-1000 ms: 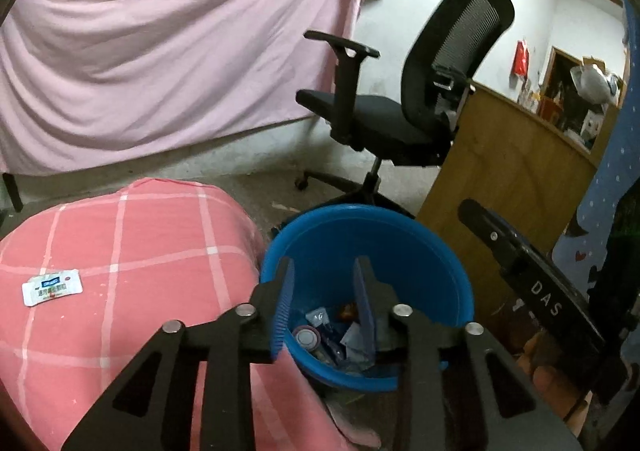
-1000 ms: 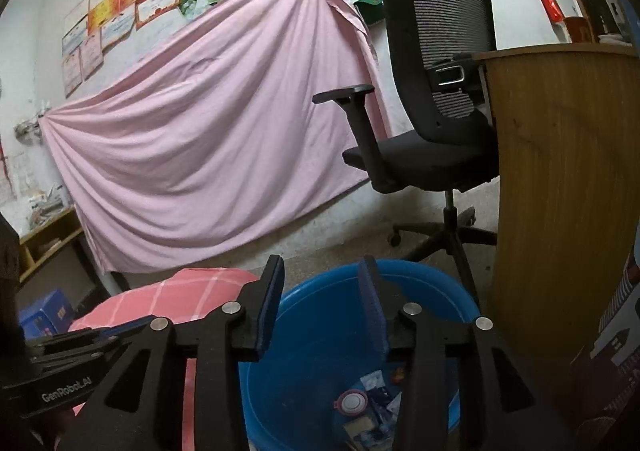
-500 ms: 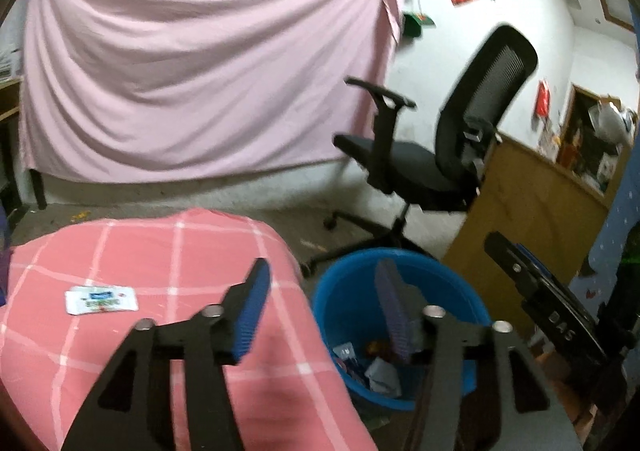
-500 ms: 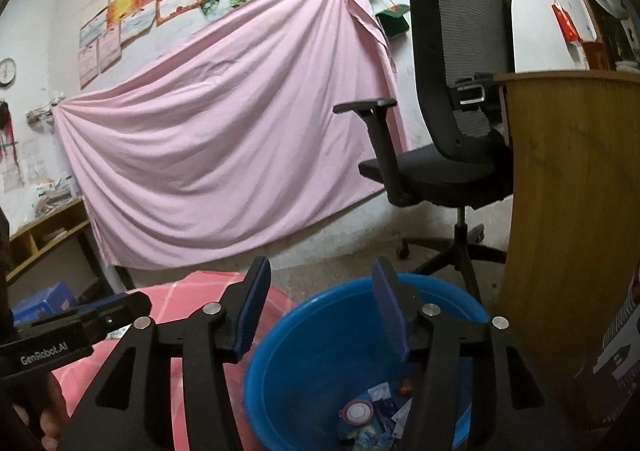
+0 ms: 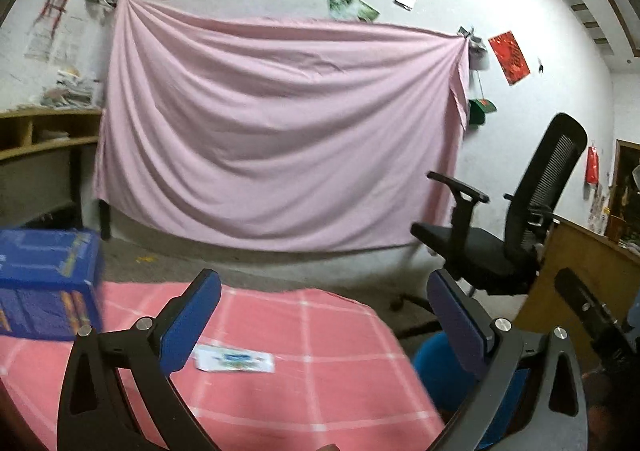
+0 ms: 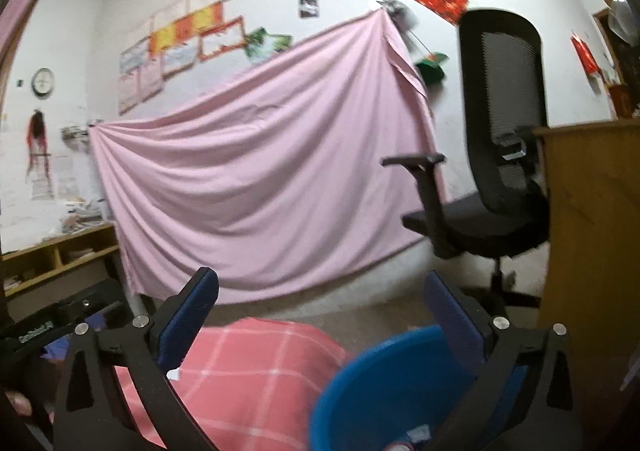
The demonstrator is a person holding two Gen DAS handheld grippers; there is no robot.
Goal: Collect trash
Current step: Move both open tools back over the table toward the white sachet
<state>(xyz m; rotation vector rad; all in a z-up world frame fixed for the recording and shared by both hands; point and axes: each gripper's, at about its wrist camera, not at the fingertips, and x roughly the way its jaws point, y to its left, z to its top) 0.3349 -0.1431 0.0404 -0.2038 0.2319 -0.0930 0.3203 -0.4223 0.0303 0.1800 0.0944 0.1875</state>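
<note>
Left gripper (image 5: 322, 315) is up over the pink checked cloth (image 5: 320, 383), jaws spread wide, nothing between them. Just ahead of its left finger lies a white packet with blue print (image 5: 234, 358), flat on the cloth, near the middle and toward the edge facing the gripper. A blue box (image 5: 46, 283) sits at the cloth's far left corner. Right gripper (image 6: 320, 317) is also spread wide and empty, hanging above the gap between the cloth and the blue bucket (image 6: 384, 391). The bucket stands just beside the cloth's right edge, a few scraps showing at its bottom. A black office chair (image 5: 516, 223) stands beyond it, next to a wooden desk (image 6: 596, 251).
</note>
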